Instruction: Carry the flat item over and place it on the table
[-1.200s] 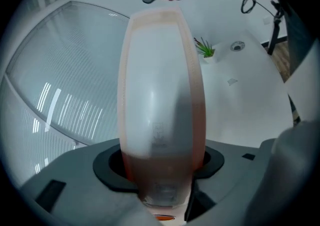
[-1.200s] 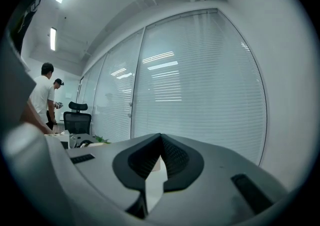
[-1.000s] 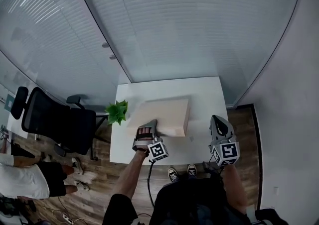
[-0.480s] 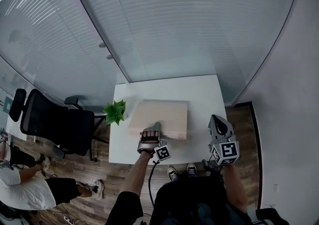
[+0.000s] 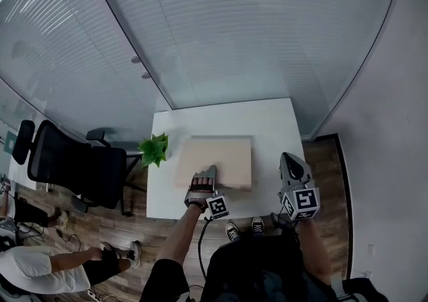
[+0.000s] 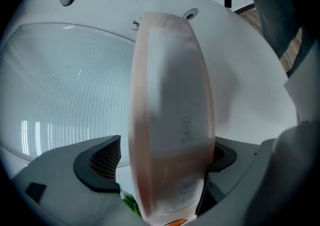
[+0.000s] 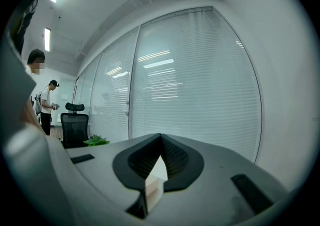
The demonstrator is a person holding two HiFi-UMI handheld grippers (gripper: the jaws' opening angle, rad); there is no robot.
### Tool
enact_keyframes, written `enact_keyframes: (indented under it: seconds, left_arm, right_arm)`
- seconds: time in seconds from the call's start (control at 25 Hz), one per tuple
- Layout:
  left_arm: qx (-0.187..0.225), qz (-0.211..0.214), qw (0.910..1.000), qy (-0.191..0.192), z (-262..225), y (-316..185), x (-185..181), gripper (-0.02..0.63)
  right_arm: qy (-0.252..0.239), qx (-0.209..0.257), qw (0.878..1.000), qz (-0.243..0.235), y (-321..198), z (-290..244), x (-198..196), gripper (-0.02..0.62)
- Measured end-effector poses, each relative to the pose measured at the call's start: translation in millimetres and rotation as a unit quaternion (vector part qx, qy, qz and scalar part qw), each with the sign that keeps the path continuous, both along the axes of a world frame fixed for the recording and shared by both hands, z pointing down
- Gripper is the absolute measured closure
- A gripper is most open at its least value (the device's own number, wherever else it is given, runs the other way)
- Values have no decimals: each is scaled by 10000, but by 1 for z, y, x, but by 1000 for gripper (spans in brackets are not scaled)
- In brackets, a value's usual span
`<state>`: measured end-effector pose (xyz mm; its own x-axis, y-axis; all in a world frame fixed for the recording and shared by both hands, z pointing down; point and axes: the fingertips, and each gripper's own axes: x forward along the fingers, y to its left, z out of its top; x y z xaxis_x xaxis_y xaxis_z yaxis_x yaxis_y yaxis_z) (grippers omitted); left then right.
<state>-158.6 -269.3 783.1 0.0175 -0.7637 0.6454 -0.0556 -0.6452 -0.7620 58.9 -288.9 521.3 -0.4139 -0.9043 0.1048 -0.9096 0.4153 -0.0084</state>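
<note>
The flat item, a pale cardboard box (image 5: pixel 217 157), lies flat on the white table (image 5: pixel 267 120). My left gripper (image 5: pixel 204 174) is at the box's near edge. In the left gripper view the box (image 6: pixel 172 120) stands edge-on between the jaws of the left gripper (image 6: pixel 160 162). Those jaws are opening, and a gap shows between the left pad (image 6: pixel 100 162) and the box. My right gripper (image 5: pixel 292 164) hangs to the right of the box over the table's near right corner. Its jaws meet at the tips (image 7: pixel 161 137) with nothing held.
A small green plant (image 5: pixel 155 149) stands at the table's left edge beside the box. A black office chair (image 5: pixel 73 164) is left of the table. A person (image 5: pixel 40 270) is on the wooden floor at the lower left. Glass walls with blinds (image 5: pixel 234 33) close the far side.
The box, tilted up a second ago, now lies flat on the table. My left gripper has drawn slightly toward me at its edge. The person at the lower left has shifted.
</note>
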Motion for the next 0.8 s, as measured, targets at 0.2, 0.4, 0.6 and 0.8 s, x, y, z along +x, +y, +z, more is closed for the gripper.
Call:
enact_keyframes:
  seconds: [0.2,0.4,0.6,0.8]
  left_arm:
    - [-925,-55,9957,3,15,21,-7,23]
    - [-1078,218,9939,-105,18,29,-17,23]
    - [-786,-3,9961,394,-7,25,-11,23]
    - [-602,-396,9942,799,-23,29,-25,23]
  right_arm:
    - [-28,-42,10000,-54,3,4,-4,591]
    - [-106,-68,9998,-123,5,5,-12,591]
    - [-143,-61,9997,-195,9,5,-18,591]
    - [-133,-52,9997,-184,9,4,-17,591]
